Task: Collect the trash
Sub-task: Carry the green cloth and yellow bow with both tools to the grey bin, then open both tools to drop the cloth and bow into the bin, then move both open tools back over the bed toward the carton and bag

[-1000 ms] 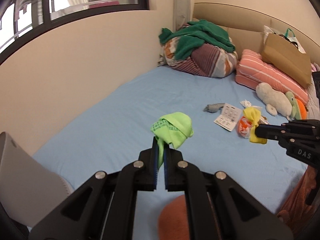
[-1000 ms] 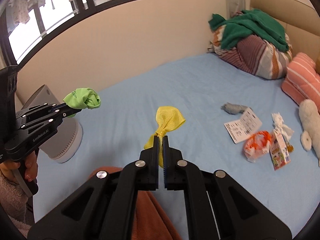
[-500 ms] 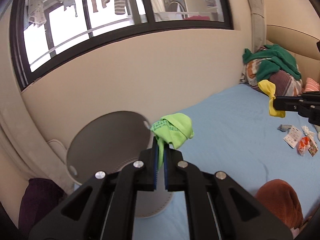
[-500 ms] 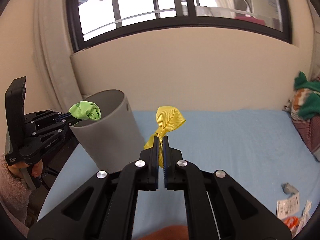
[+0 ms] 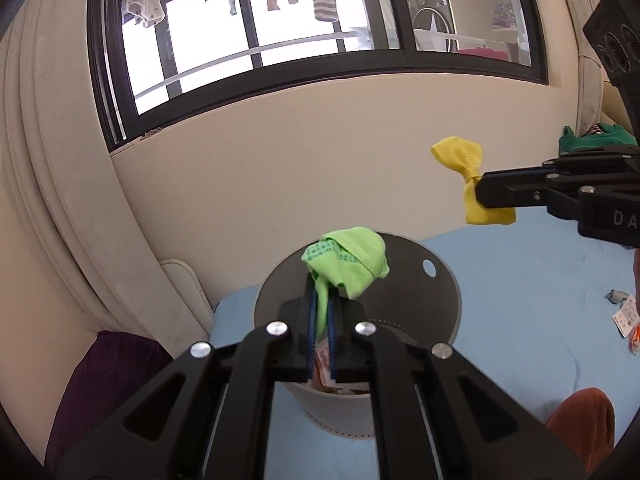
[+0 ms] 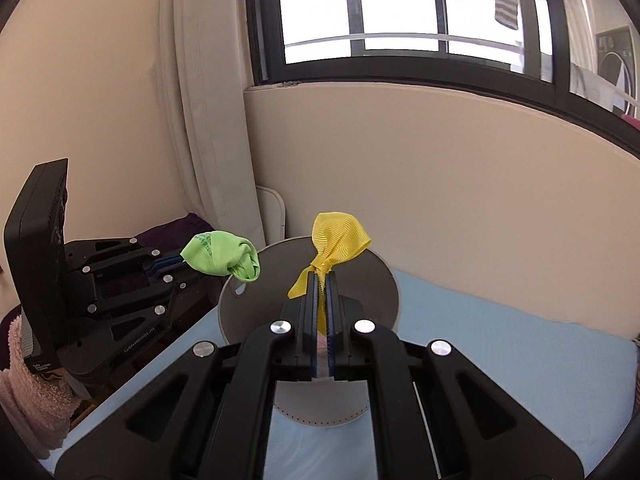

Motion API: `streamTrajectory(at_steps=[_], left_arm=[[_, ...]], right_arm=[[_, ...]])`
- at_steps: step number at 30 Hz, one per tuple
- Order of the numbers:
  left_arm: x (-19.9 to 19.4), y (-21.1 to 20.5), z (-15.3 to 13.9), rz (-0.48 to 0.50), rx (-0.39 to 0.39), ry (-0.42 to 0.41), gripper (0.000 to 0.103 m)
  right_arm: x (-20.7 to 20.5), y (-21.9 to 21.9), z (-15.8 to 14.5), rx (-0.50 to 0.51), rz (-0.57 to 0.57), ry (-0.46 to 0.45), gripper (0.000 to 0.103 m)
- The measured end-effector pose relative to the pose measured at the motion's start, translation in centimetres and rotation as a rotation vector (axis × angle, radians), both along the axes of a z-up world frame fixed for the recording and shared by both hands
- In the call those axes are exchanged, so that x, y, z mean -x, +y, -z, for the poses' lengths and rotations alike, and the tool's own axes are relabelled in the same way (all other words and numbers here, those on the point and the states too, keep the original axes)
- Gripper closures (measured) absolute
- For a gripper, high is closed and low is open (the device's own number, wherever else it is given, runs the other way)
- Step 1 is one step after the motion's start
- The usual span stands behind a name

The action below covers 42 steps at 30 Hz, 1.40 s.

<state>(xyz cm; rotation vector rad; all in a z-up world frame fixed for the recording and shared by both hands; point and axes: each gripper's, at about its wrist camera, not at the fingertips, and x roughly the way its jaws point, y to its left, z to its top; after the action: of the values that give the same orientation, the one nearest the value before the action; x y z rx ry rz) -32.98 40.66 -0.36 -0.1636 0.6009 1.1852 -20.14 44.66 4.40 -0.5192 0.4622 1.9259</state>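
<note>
Left tool over bin, contents mostly hidden.

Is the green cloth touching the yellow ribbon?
Apart. The right wrist view shows the green cloth and yellow ribbon separated by open bin interior.

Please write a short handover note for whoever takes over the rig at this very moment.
Left gripper: shut on the crumpled lime-green cloth, held over the open mouth of the round grey waste bin.
Right gripper: shut on the knotted yellow ribbon, also near the bin, in line with its mouth.
Done: both pieces picked up; some trash already lies inside the bin.
Left: release both into the bin, then fetch the small wrappers on the light-blue bed sheet.
</note>
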Motion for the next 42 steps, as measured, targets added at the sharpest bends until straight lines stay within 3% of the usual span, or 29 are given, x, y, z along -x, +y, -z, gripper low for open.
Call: streamTrajectory(at_steps=[5,7,8,9,11,12,14,16,17,30,42], left_arm=[[0.8,1.4,0.9,-0.029,0.033,-0.019,0.098],[0.8,2.0,1.3,-0.038,0.049,-0.024,0.097],[0.8,2.5,1.5,-0.047,0.052,-0.026,0.095],[0.7,2.8,1.7,-0.053,0.057,-0.027,0.094],[0.5,3.4,2.2,-0.062,0.072,-0.023,0.093],[0.2,3.5,2.5,-0.066,0.077,-0.016,0.091],[-0.2,3.6,2.9,-0.076,0.079,-0.004,0.072],[-0.3,3.2,2.9,-0.080,0.059,-0.009,0.030],[-0.3,2.8,2.8,-0.079,0.041,-0.012,0.028],[-4.6,-0.3,2.8,0.027,0.024,0.012,0.028],[-16.5,-6.8,4.1,0.327,0.029,0.003,0.028]], right_arm=[[1.3,2.0,0.7,0.033,-0.041,-0.013,0.100],[1.5,2.7,1.3,0.057,-0.044,-0.018,0.095],[1.6,2.7,1.8,0.075,-0.042,-0.019,0.085],[1.5,2.8,2.1,0.087,-0.033,-0.018,0.065],[0.8,3.2,2.3,0.080,0.007,-0.001,0.043],[0.4,3.1,2.3,0.077,0.016,0.015,0.043],[-0.5,3.0,2.4,0.085,0.028,0.035,0.043],[-1.3,2.5,2.4,0.084,0.036,0.040,0.043],[-1.7,2.1,2.4,0.083,0.041,0.038,0.043],[-7.0,-4.9,3.9,0.046,0.206,-0.003,0.043],[-18.4,-17.8,7.3,0.042,0.644,-0.043,0.040]])
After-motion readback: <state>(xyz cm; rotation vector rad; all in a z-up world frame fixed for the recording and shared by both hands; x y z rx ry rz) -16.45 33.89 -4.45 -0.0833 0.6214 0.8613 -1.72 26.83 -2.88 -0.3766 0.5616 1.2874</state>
